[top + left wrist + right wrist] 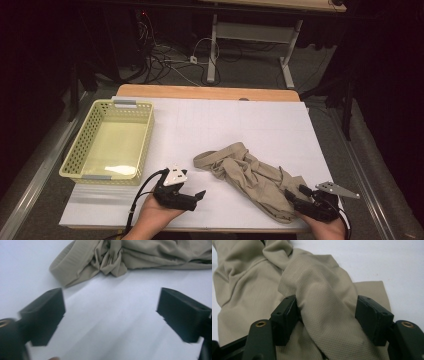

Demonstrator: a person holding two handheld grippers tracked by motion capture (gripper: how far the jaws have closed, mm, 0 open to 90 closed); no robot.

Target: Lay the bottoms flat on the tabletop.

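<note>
— Khaki cloth, one piece: from above, the garment [252, 177] lies crumpled on the white table cover [240, 125], its long axis slanting from a banded end near the middle down to the near right edge. Which hand is closer?

— Right. The right gripper [296, 196] sits at the garment's near right end; the left gripper [192, 196] is just beside the banded end, apart from it, on bare cover. One yellow basket [112, 142] stands well off to the left.

— And along the left gripper's jaws?

— Spread wide, nothing between them; the cloth [130, 258] lies ahead, its banded end up and to the left.

— The right gripper view?

— Jaws parted, straddling a raised fold [324, 310]. The left pad touches it, the right stands clear, so no pinch, I judge. Two grippers, one garment, one basket.
</note>
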